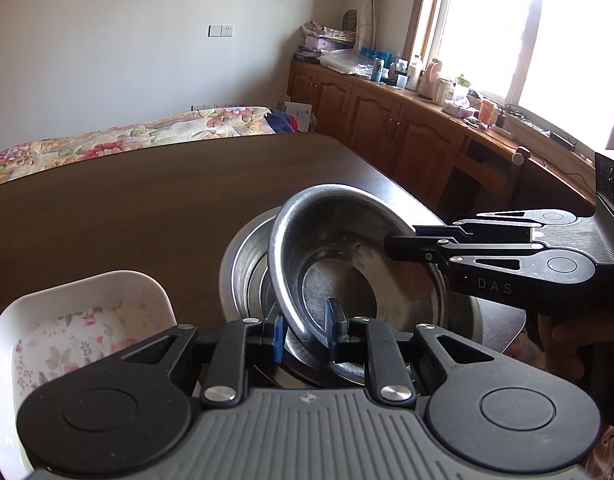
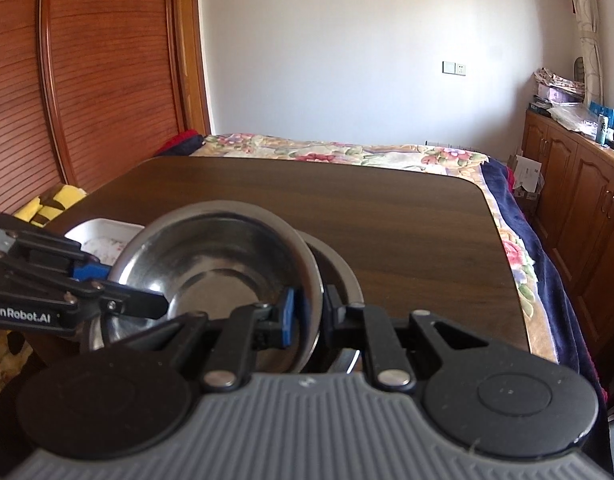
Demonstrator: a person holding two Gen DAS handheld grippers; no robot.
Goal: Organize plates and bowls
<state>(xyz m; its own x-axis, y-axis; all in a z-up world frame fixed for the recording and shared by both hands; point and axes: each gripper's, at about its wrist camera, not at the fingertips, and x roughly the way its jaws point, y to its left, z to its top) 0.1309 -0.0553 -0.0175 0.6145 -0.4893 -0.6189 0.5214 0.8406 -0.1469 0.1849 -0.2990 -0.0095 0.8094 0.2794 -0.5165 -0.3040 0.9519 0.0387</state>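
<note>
so, bowl: steel bowl [image 1: 347, 256], tilted, held over a bigger steel bowl [image 1: 243, 276] on the table [image 1: 127, 208], partly inside it.
left claw: left gripper [image 1: 306, 334] clamped on the near rim.
right claw: right gripper [image 2: 309, 306] pinching the rim on its side, one pad inside, one outside.
feel: prob light, stiff, slick; thin rim is the only hold, could slip or clang.
beside: white dish [image 1: 79, 312] w/ flower print, left of the bowls.

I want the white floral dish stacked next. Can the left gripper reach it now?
Probably not yet: the left gripper is shut on the steel bowl rim. The white floral dish sits unobstructed beside it.
</note>
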